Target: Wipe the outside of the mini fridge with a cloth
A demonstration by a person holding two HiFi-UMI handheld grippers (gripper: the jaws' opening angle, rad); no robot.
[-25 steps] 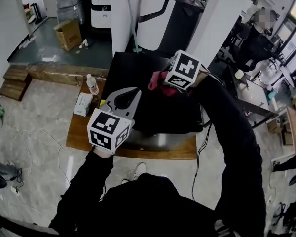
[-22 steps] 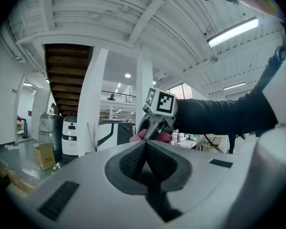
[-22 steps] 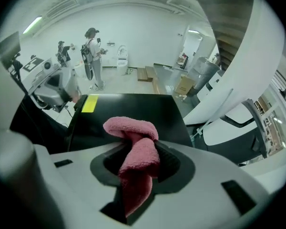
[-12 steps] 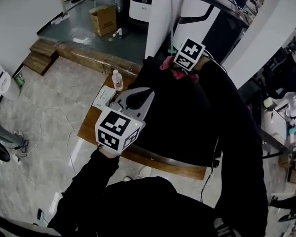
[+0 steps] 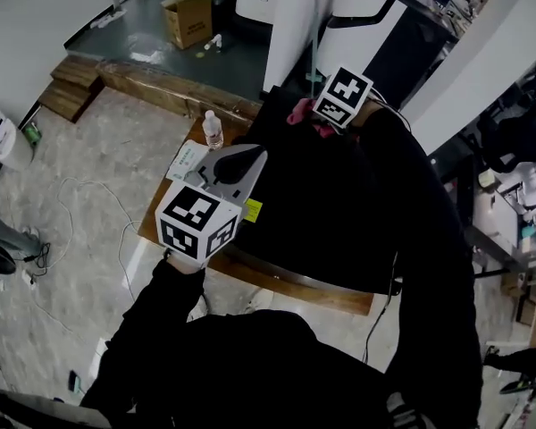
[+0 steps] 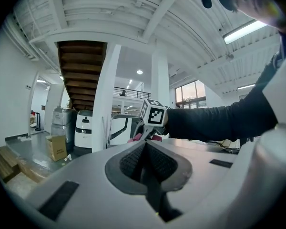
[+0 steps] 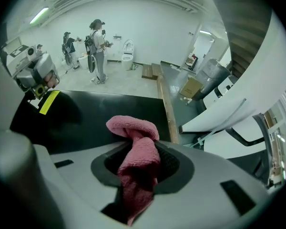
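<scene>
While the right gripper [image 7: 138,163] has carried the cloth [image 7: 133,128] from mid-top to the far edge of the fridge [image 7: 95,111] over the last second, its jaws stay clamped on the pink wad. We judge one stroke across the top done, with the sides still to wipe. Our left gripper [image 6: 145,163], jaws closed on nothing, hovers above the near left corner.

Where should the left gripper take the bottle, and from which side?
Probably round its clear body below the cap, jaws level, since the bottle stands upright. Come from the left, the floor side: the fridge stands close on its right and a packet lies in front.
</scene>
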